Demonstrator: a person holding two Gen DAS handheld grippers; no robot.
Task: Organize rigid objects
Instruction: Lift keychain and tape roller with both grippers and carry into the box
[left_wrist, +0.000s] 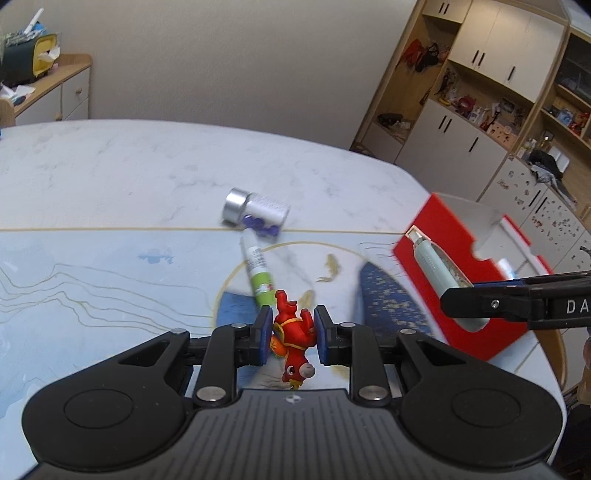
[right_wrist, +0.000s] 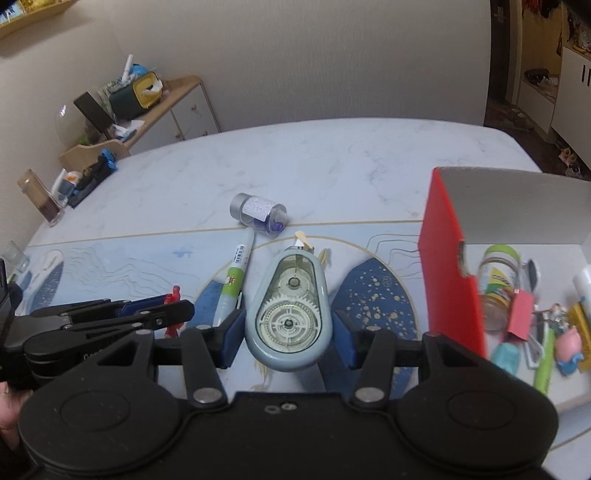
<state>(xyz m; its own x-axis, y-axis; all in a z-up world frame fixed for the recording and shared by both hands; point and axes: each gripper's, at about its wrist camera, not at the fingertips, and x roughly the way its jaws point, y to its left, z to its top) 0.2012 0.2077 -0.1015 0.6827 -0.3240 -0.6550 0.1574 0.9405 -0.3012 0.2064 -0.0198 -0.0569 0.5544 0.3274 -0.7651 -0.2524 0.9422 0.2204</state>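
Presently, the left gripper has its blue pads pinched on a red toy figure, which hangs clear above the patterned mat. The right gripper clamps a pale blue correction-tape dispenser by its flanks, tip pointing away from the camera, also lifted off the mat.

Landmark for positions: the red box, open-topped, standing at the right side of the white table.

- Inside the box: a glass jar with a green lid, a pink clip, a small pink figure, a green pen and other small pieces too crowded to identify.
- Left of the box, on the mat: a white and green marker, lying flat.
- Left of the box and beyond the marker, at the mat's far edge: a clear vial with a silver cap, on its side, with blue contents. Its body lies just beside the marker's tip; whether they touch cannot be determined.
- In the left wrist view, the dispenser held by the right gripper appears directly in front of the box's near wall.
- The left gripper sits well left of the box, beside the right gripper.
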